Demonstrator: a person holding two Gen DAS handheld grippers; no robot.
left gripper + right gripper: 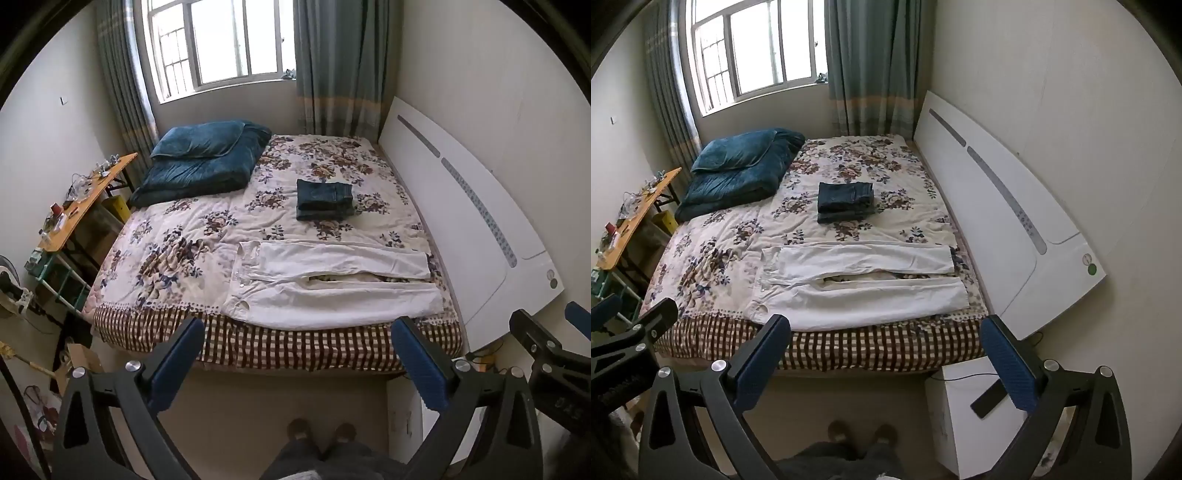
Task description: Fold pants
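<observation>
Right, you're standing back from the bed (258, 343) with the left gripper (295, 363) and right gripper (882, 360) both spread wide and empty, white pants (332, 284) laid flat along its near edge, legs apart, ready for folding.

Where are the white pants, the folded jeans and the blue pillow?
white pants (332, 295): left wrist view, near leg.
folded jeans (325, 192): left wrist view, top of the stack.
blue pillow (735, 151): right wrist view, middle of its top face.
</observation>
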